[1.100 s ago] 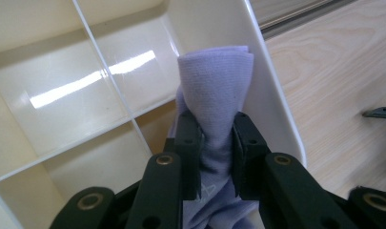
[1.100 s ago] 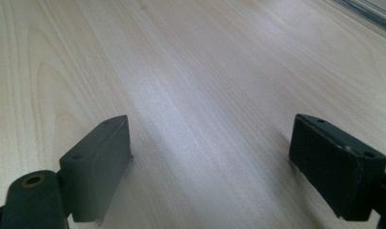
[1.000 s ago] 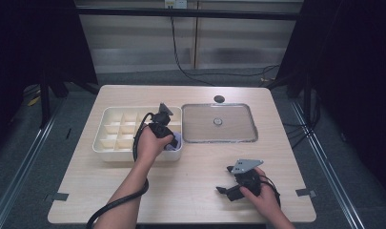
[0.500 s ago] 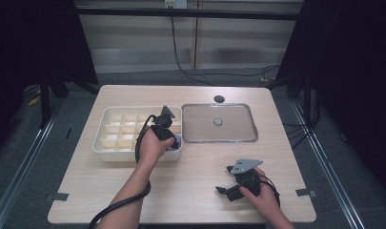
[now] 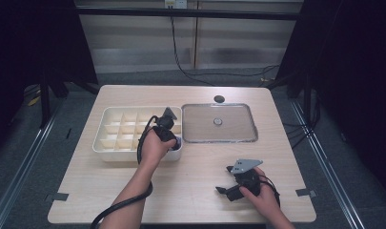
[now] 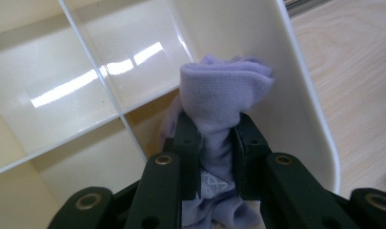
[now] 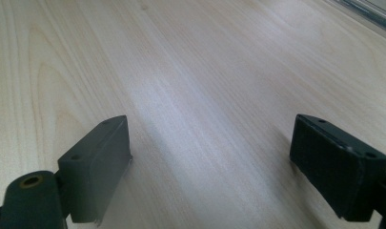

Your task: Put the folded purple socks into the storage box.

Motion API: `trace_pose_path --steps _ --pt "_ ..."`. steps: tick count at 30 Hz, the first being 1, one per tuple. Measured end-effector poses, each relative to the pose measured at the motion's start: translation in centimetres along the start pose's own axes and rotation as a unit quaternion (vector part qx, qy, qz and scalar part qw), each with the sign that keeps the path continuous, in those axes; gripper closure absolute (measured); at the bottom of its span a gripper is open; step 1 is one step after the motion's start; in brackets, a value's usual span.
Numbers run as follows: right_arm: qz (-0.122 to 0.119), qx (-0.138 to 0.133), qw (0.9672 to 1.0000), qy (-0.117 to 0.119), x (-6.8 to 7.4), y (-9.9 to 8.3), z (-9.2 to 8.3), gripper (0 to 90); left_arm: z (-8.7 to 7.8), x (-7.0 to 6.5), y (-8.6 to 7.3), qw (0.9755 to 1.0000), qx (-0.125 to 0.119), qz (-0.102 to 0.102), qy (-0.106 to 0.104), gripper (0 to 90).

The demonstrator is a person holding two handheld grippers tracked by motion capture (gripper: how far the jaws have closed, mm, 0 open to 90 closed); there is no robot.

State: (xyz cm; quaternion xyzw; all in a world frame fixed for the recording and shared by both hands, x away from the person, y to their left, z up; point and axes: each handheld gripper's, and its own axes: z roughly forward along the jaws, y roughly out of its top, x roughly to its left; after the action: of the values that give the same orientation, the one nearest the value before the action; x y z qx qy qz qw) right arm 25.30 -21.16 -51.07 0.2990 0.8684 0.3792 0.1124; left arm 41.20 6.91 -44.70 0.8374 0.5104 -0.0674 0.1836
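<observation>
A cream divided box point(image 5: 104, 116) stands on the left half of the table. My left gripper point(image 5: 175, 139) points down into its near right compartment point(image 6: 305, 95), shut on a rolled lavender sock point(image 6: 224, 90). The sock's folded top sticks out above the jaws, and its lower part rests in the compartment. A bit of the lavender sock point(image 5: 178, 141) peeks out beside the hand in the high view. My right gripper point(image 5: 222, 188) lies low over the bare wood at the near right. In its own view my right gripper point(image 7: 209, 157) is open, with nothing between the jaws.
A shallow metal tray point(image 5: 238, 130) sits right of the box with a small round object point(image 5: 218, 121) in its middle. A dark round spot point(image 5: 219, 99) lies beyond the tray. The box's other compartments point(image 5: 121, 129) look empty. A cable trails from the left hand toward the near edge.
The left hand has shifted only slightly at the box's near right corner, still holding the sock. The right hand has stayed where it was.
</observation>
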Motion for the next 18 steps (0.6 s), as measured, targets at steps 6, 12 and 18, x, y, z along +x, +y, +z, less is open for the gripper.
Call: trace_pose_path --steps 6,12,18 --pt "0.0 0.0 1.0 0.0 0.0 0.0 0.0 12.8 0.9 -0.1 0.0 0.9998 0.01 0.009 0.015 73.2" --pt "0.0 0.0 1.0 0.0 0.0 0.0 0.0 12.8 0.5 0.2 0.0 1.0 0.006 0.0 0.001 70.4" --pt "0.001 0.0 1.0 0.0 0.0 0.0 0.0 12.8 -0.3 0.1 0.2 0.9999 0.009 -0.004 -0.014 64.2"
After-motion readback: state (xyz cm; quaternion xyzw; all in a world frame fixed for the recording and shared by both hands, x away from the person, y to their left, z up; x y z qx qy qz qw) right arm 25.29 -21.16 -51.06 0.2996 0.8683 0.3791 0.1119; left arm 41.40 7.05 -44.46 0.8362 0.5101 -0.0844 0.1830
